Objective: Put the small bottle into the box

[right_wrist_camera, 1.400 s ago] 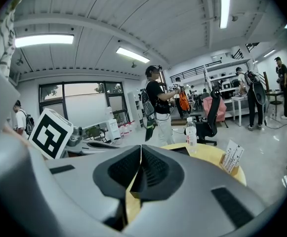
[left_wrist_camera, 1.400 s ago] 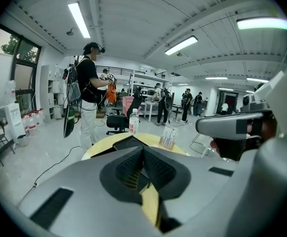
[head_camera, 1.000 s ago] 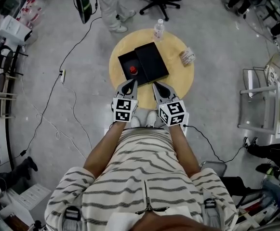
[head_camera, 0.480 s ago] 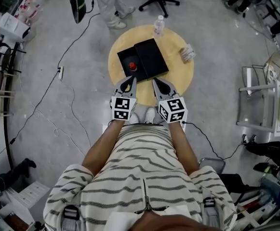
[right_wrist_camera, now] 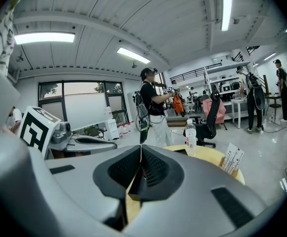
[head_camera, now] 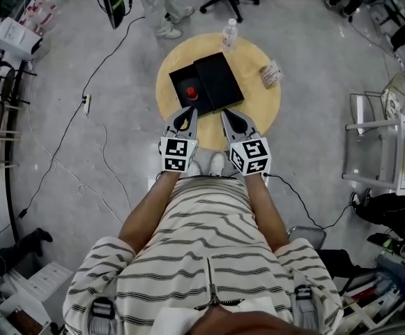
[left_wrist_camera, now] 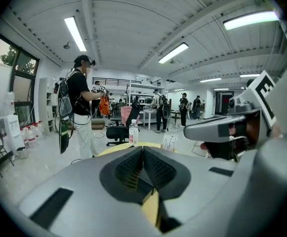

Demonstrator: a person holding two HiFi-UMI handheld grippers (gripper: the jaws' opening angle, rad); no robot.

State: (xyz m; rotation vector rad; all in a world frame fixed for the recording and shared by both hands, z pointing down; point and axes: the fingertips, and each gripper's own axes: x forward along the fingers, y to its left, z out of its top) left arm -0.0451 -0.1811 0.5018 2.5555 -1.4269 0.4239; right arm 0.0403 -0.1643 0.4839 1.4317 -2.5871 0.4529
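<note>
Step in hand: judged placement complete, or not under way. Small bottle (head_camera: 191,93), red-capped, sits inside open tray of black box (head_camera: 178,82) on round table (head_camera: 261,110); black lid (head_camera: 219,81) lies against tray's right side. Left gripper (head_camera: 187,115) and right gripper (head_camera: 228,117) hang over table's near edge, both with jaws fully together, nothing between them. Small bottle lies ahead of left tips, near but apart. Clear water bottle (head_camera: 228,33) stands at far rim, untouched. Next move, if any: fit lid, which needs jaws parted first.
</note>
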